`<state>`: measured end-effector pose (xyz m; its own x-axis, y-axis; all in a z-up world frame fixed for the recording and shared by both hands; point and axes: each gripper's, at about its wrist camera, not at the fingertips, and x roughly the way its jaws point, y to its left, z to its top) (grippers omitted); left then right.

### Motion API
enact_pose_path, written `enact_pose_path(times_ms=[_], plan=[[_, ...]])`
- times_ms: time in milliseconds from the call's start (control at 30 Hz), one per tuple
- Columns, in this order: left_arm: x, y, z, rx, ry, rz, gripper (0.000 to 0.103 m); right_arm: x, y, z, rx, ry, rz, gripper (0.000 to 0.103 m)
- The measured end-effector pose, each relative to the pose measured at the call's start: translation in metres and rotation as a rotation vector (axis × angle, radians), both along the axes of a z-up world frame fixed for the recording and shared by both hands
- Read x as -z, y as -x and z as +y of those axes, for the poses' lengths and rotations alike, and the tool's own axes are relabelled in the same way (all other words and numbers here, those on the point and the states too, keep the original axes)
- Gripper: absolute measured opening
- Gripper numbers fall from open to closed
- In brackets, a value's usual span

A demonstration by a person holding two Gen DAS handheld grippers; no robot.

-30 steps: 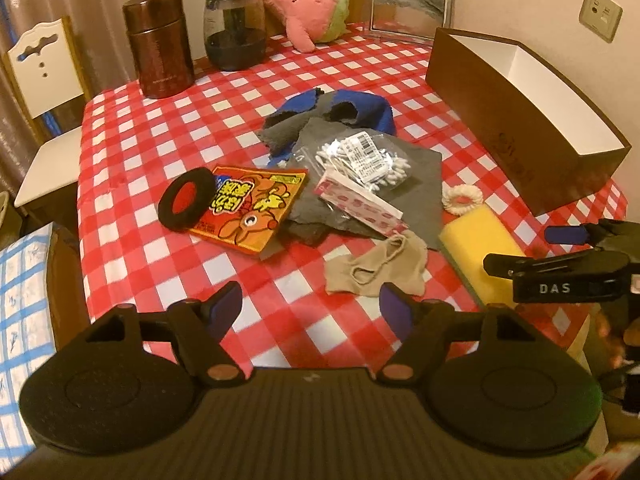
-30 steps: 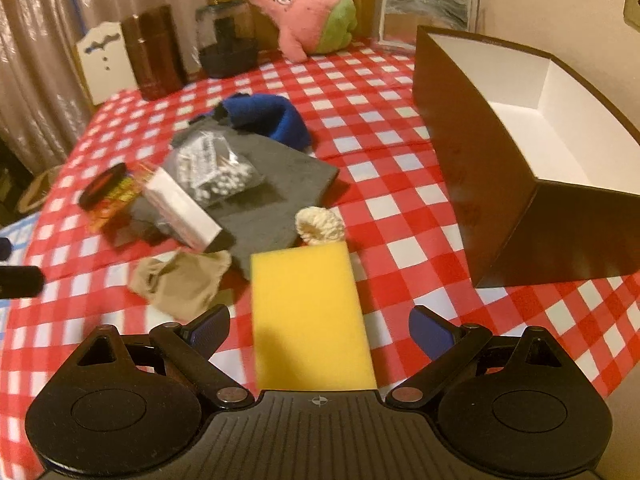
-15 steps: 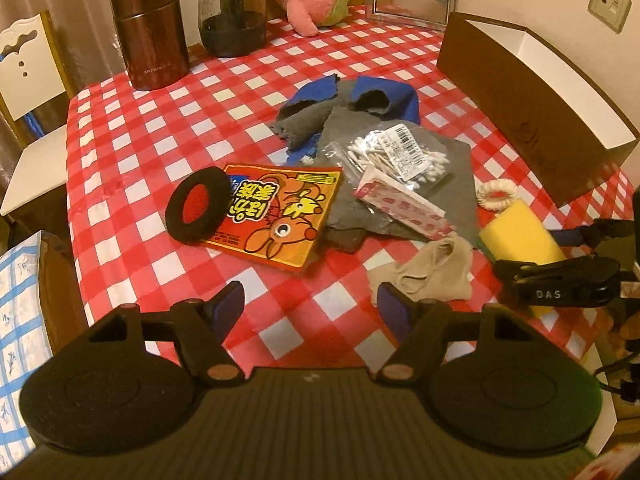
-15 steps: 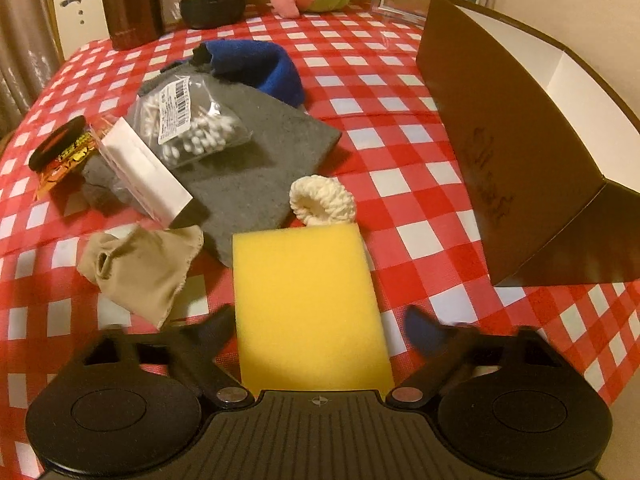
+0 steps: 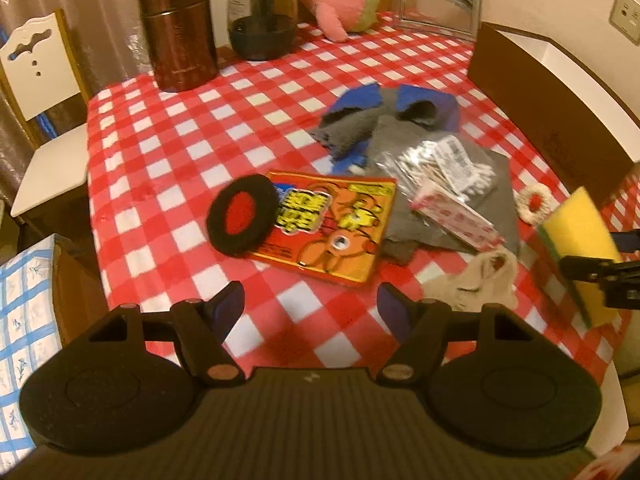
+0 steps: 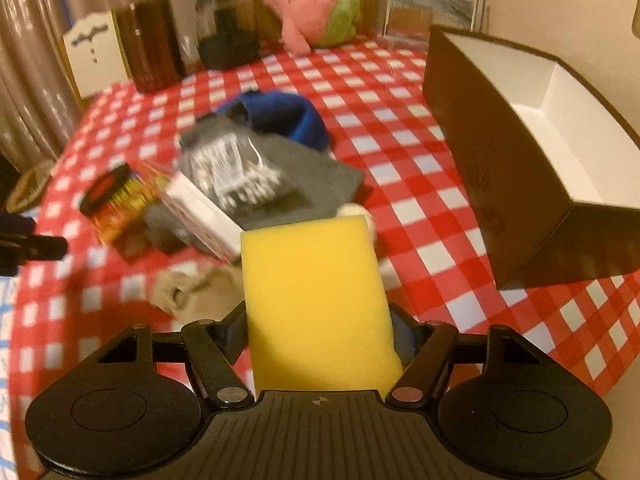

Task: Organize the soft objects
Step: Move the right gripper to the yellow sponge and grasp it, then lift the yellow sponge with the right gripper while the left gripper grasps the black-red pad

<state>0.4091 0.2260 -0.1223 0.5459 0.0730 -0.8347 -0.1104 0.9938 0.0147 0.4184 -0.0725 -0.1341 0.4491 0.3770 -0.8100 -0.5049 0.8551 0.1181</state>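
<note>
My right gripper (image 6: 320,332) holds the yellow sponge (image 6: 312,280), tilted up off the checked tablecloth; its jaws are still closing and the pads press the sponge's sides. In the left wrist view the sponge (image 5: 580,232) and right gripper (image 5: 604,254) show at the right edge. My left gripper (image 5: 310,308) is open with nothing between its fingers, above the cloth near the front edge. Ahead of it lie a beige sock (image 5: 476,280), a black and red round pad (image 5: 240,214), a grey cloth (image 5: 500,184), a blue cloth (image 5: 424,100) and a white scrunchie (image 5: 534,202).
An open brown box (image 6: 500,160) with a white inside stands at the right. An orange packet (image 5: 332,228) and a bag of cotton swabs (image 5: 440,168) lie mid-table. A pink plush (image 6: 316,12), brown canister (image 5: 176,28), glass jar (image 5: 262,12) and picture frame (image 5: 438,2) line the back. A chair (image 5: 40,80) stands left.
The right gripper's jaws closed onto the yellow sponge and raised it off the table. The left gripper shifted left and lower over the table, still open.
</note>
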Motion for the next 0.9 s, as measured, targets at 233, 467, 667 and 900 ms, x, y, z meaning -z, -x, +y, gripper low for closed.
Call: enact_pose_path(times_ms=[233,467,667,900], plan=[[-0.002,-0.008,0.011,-0.001,-0.013,-0.021,0.071,-0.025,-0.002,-0.004,0.039,-0.042,-0.057,0.07],[0.007,-0.026,0.025,0.007,-0.03,-0.007,0.071,-0.023,-0.019,-0.013,0.12,-0.031,-0.041,0.07],[0.02,-0.046,0.046,0.032,-0.047,0.012,0.071,-0.019,-0.036,-0.012,0.171,-0.03,-0.023,0.07],[0.04,-0.078,0.072,0.076,-0.008,0.047,0.071,-0.016,-0.049,-0.004,0.204,-0.019,-0.011,0.07]])
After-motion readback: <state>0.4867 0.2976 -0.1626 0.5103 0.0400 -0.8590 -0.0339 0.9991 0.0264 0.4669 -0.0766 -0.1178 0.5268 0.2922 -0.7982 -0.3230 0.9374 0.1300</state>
